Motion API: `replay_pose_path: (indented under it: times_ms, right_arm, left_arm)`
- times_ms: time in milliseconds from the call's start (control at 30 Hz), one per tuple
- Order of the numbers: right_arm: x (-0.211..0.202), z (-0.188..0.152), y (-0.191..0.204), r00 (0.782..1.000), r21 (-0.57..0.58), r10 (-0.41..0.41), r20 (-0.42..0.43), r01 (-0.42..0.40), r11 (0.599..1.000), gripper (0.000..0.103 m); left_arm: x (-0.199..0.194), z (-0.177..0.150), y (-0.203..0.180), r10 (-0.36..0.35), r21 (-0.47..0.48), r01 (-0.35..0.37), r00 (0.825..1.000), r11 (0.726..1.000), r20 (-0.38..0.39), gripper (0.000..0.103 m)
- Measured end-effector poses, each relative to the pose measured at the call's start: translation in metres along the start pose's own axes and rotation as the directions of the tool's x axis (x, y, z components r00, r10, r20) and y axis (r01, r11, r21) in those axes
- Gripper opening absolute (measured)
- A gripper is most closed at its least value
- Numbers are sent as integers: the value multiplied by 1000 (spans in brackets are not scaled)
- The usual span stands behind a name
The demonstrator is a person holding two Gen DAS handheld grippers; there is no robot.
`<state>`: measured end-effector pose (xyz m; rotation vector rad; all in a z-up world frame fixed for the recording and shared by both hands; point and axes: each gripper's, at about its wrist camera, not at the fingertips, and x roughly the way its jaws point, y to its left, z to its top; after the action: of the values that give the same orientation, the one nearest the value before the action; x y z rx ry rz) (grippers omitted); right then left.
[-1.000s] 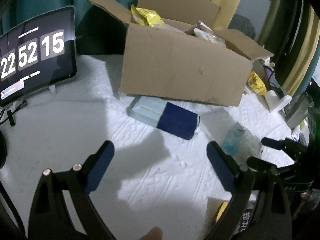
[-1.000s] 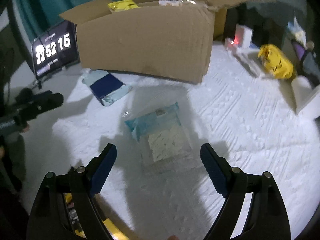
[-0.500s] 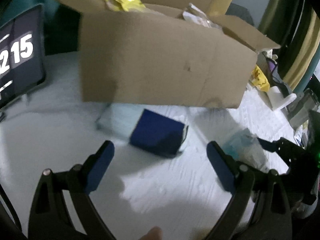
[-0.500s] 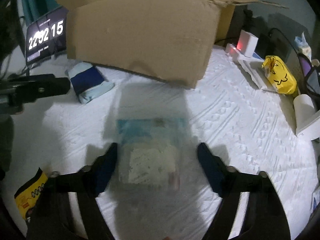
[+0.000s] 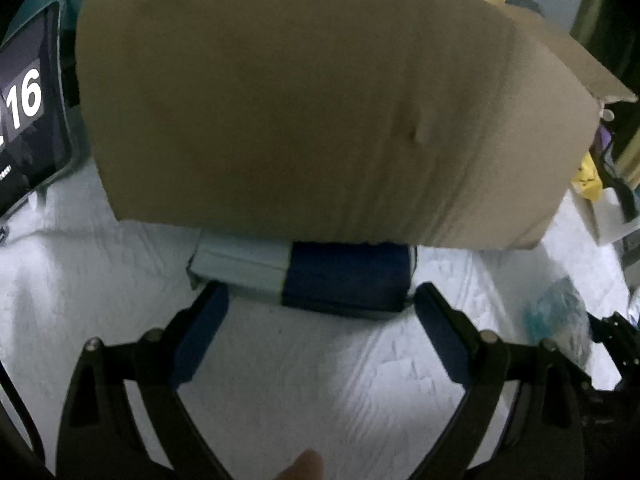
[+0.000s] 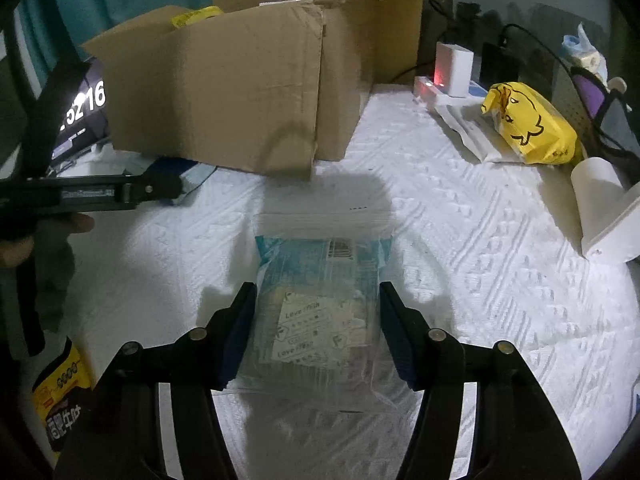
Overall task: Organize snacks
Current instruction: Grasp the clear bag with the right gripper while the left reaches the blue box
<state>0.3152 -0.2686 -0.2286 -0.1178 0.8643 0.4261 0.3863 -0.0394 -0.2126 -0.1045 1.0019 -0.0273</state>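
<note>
Right wrist view, nearest first: the right tongs [image 6: 318,334] straddle a clear zip bag [image 6: 320,308] of teal-and-white snack packets lying flat on the white textured cloth [image 6: 480,280]. Its jaws are closing, the blue pads just beside the bag's two long edges, and whether they press on it yet cannot be told. At the lower left edge lies a yellow-and-black packet [image 6: 60,384]. Farther on, the left tongs [image 6: 160,188] reach in from the left, held by a hand [image 6: 24,240]. Behind stands an open cardboard box [image 6: 224,104] with a yellow packet [image 6: 198,16] showing at its top. To the right sit a yellow bag [image 6: 528,124] and a white paper roll [image 6: 596,184]; a clock screen [image 6: 82,112] stands to the left of the box.

Left wrist view: the left tongs stand wide apart and hold nothing, their tips just short of a pale-blue-and-navy pack [image 5: 308,276] that lies against the foot of the box.
</note>
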Motion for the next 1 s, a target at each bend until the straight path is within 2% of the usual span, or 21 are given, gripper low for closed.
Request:
replay_pose_path:
  times_ms: [467,667,800,900,1000]
  right_arm:
    - [-3,-3,8,1000,-26,11,1,-11,1000,64]
    - [-7,-1,11,1000,-29,-14,0,14,999,64]
    - [-12,-3,17,999,-32,-32,1,32,999,64]
    - [-15,-3,24,999,-43,-36,8,37,998,64]
    - [-16,-3,32,999,-51,-35,9,35,998,63]
  left_arm:
    - [-16,-20,28,45,-9,-45,999,999,17,96]
    - [-34,-39,66,97,-42,-96,995,994,27,96]
    - [-47,-57,101,162,-66,-159,986,985,37,96]
    - [-58,-61,121,151,-111,-146,988,983,40,96]
    - [-67,-57,126,80,-154,-69,994,986,69,96]
